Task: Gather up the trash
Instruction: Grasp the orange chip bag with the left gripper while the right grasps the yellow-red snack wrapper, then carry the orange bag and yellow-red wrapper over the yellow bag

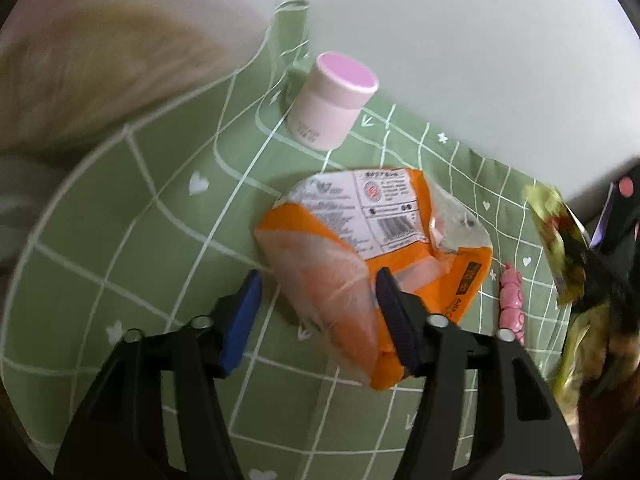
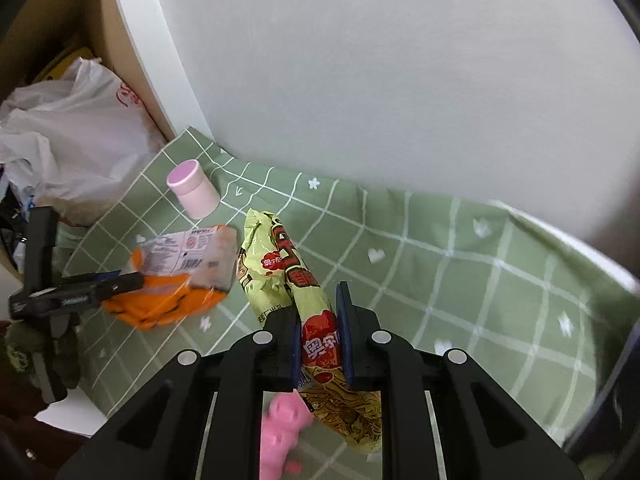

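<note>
My right gripper has its jaws pinching the yellow-green snack wrapper near its red patch; the film looks slick, so I judge it could slide out if I swing fast. Just below those jaws lies a pink toy I might knock. My left gripper has its jaws spread around the orange wrapper, not yet closed; closing off-centre may only crumple it. Its white label shows a barcode, text unreadable. Beyond stands a pink jar on the green-checked table.
</note>
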{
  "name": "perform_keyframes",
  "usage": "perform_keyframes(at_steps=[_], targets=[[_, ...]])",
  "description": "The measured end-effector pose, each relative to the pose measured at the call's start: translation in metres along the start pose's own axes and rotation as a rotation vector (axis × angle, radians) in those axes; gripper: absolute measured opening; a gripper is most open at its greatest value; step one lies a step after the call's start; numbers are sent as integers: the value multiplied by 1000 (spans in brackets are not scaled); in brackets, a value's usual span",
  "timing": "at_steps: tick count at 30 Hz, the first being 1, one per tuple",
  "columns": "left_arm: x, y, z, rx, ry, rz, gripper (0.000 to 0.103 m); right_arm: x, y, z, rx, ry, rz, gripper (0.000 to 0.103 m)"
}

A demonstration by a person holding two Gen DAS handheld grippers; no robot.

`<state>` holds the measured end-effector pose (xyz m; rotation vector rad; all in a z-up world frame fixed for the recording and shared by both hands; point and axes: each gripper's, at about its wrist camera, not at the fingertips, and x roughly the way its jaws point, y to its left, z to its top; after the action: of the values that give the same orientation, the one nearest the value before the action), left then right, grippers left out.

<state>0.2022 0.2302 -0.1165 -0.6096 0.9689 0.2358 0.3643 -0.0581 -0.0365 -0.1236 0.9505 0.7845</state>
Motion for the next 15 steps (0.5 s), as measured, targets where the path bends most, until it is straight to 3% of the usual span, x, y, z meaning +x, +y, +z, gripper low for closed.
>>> perform_keyframes(at_steps=[2, 5, 10, 15], targets=[[-2, 3, -1, -35, 6, 0, 30, -13, -1, -12, 21, -12, -18, 15], [-16, -6, 0, -6, -51, 5, 23, -35, -5, -30, 60, -37, -35, 15], [-57, -43, 9, 101, -159, -58, 22, -75, -11, -51, 114, -101, -93, 15], [-100, -106, 18, 271, -288, -154, 22, -121, -17, -62, 130, -180, -176, 15]])
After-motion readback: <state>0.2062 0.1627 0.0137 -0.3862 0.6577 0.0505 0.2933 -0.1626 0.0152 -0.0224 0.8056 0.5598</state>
